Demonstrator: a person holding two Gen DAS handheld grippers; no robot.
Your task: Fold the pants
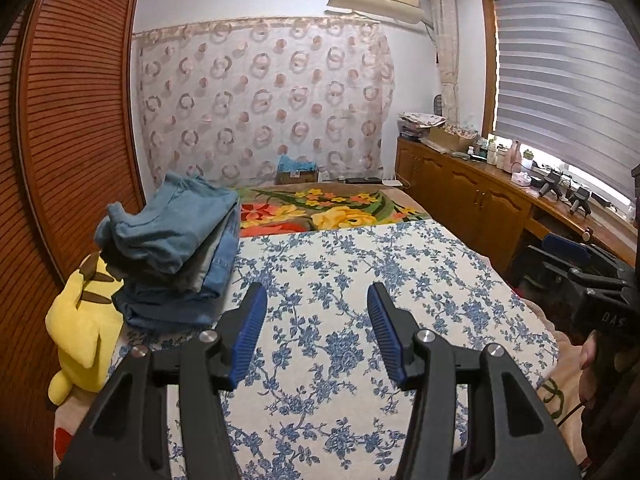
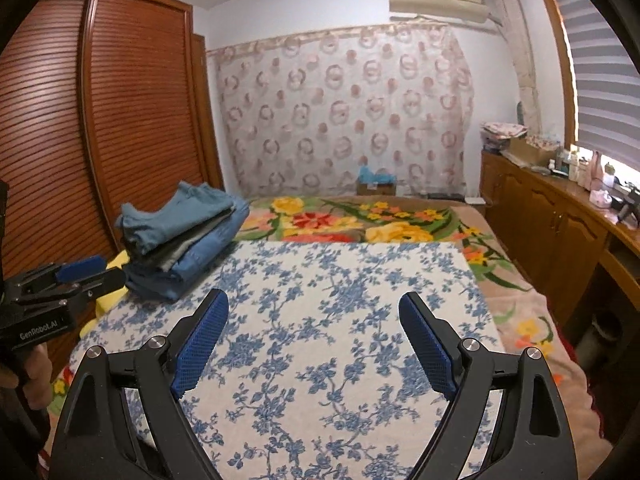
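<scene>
Two grippers are showing, one in each of the person's hands. The left gripper (image 1: pixel 317 294) is hovering over the blue-flowered sheet (image 1: pixel 360 280) on the bed, its jaws standing apart with only the sheet beneath them. The right gripper (image 2: pixel 314 304) is also hanging over that sheet, released, jaws spread wide and nothing between them.

One stack of folded pants (image 1: pixel 180 248) is lying at the left edge of the blue-flowered sheet, near its far corner; at least three layers are showing in it, light blue denim on top, a grey layer in the middle and darker blue denim below. One yellow plush toy (image 1: pixel 84 320) is lying just left of the stack, against the louvred wardrobe door (image 1: pixel 72 120).

Beyond the sheet, one cardboard box (image 1: pixel 298 176) is sitting at the far end of the bed with blue material sticking out of its top. To the right of the sheet, a wooden tabletop (image 1: pixel 520 184) is carrying bottles and boxes too small to count.

The left gripper's body in the right wrist view is reading "GenRobot.AI"; the right gripper's body in the left wrist view is showing "DAS".
</scene>
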